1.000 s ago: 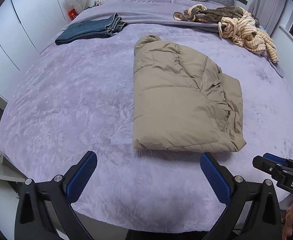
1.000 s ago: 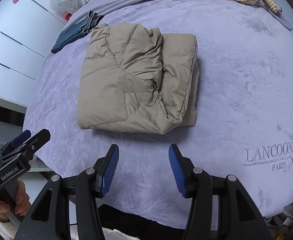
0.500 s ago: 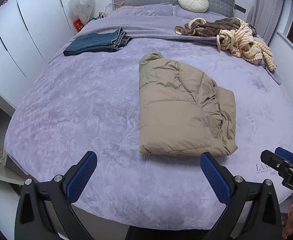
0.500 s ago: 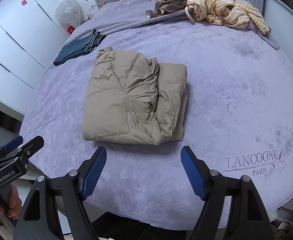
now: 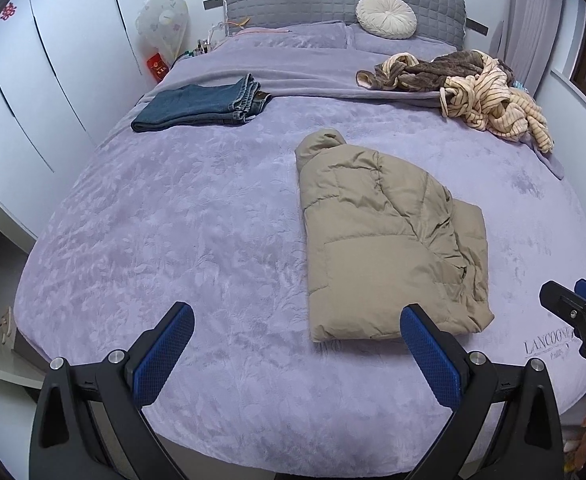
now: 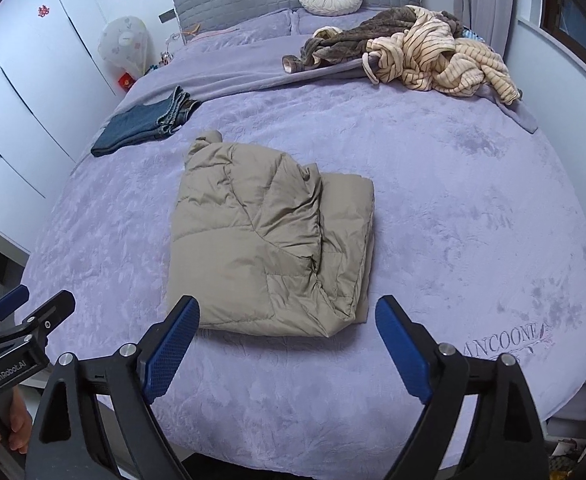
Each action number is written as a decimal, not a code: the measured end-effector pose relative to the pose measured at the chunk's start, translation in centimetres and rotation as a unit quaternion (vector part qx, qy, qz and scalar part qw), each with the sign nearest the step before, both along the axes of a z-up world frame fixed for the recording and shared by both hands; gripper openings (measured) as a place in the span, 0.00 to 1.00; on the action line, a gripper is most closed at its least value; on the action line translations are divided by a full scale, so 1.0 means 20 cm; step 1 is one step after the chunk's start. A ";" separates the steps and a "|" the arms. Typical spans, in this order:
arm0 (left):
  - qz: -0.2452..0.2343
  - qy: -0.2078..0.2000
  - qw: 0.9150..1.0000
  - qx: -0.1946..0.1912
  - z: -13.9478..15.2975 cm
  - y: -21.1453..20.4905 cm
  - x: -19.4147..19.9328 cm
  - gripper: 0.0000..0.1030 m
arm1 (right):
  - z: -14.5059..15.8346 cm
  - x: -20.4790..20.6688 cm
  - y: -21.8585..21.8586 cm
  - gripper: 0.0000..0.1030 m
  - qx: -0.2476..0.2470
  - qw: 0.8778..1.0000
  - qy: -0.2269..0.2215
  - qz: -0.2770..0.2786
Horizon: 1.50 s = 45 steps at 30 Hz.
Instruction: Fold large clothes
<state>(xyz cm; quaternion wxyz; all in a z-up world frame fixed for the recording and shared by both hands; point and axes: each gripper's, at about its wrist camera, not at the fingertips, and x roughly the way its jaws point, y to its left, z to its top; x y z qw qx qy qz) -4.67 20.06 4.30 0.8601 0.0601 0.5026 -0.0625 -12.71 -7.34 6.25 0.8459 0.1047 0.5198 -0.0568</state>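
Note:
A tan puffer jacket [image 5: 389,236] lies folded into a rough rectangle on the purple bed cover [image 5: 173,220]; it also shows in the right wrist view [image 6: 269,240]. My left gripper [image 5: 297,356] is open and empty, held back over the bed's near edge, with the jacket's near hem just beyond its right finger. My right gripper [image 6: 289,344] is open and empty, just short of the jacket's near hem. Each gripper shows at the edge of the other's view: the right one in the left wrist view [image 5: 577,320], the left one in the right wrist view [image 6: 17,332].
Folded blue jeans [image 5: 201,104] lie at the far left of the bed. A heap of brown and striped clothes [image 5: 465,84] lies at the far right. A round cushion [image 5: 385,16] leans on the grey headboard. White wardrobe doors [image 5: 33,92] stand at the left.
Both grippers have pulled back and up from the jacket, so more of the bed shows. The right gripper's jaws have opened wider. The jacket has not moved.

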 end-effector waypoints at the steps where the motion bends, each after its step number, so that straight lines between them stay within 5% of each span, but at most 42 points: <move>1: 0.000 -0.002 1.000 -0.001 0.01 0.00 0.01 1.00 | 0.02 0.01 0.00 1.00 -0.005 1.000 -0.007 -0.003; 15: 0.018 -0.025 0.999 -0.012 0.12 0.05 0.04 1.00 | 0.15 0.06 0.05 1.00 -0.033 0.999 -0.036 -0.024; 45: 0.015 -0.024 1.000 -0.009 0.12 0.04 0.05 1.00 | 0.15 0.06 0.05 1.00 -0.035 0.999 -0.030 -0.024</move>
